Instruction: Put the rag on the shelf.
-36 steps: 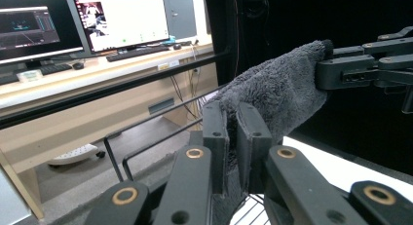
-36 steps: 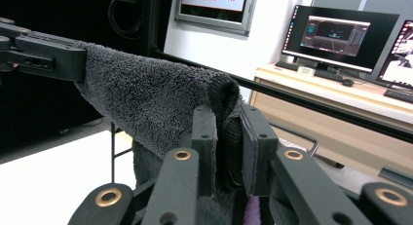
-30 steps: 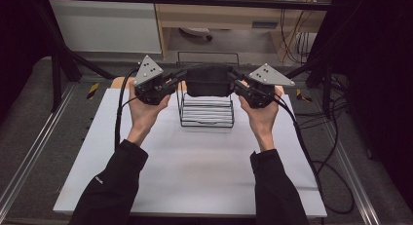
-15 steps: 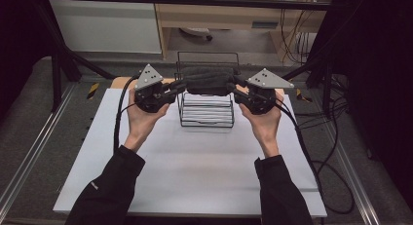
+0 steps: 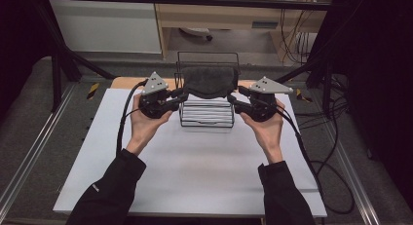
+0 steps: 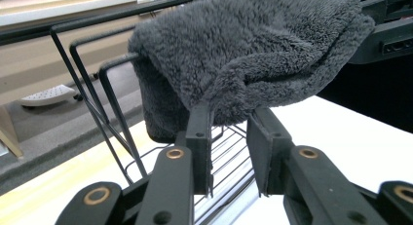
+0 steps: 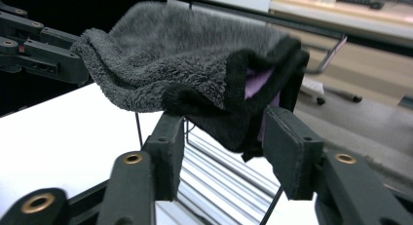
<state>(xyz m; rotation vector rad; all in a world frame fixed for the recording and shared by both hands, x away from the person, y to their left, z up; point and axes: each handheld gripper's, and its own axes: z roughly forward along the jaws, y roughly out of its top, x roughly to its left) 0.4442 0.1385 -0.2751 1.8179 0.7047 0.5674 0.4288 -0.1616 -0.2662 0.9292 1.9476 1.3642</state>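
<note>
While the grey cloth (image 5: 210, 81) is hanging over the top wires of the rack (image 5: 207, 119), both pairs of tongs are letting go of it, one at each end, so that it is settling on the rack by its own weight. Left tongs (image 6: 229, 154) are standing apart: their jaws have just been opening, and a fold of the cloth is lying just above and between them without being pinched. Right tongs (image 7: 221, 152) are apart too, wider, also just opened, with the cloth's hem and its purple inside dangling loose in the gap. Each hand is staying level with the rack's top, likely to steady the drape; the white table (image 5: 195, 176) is lying below the tongs
</note>
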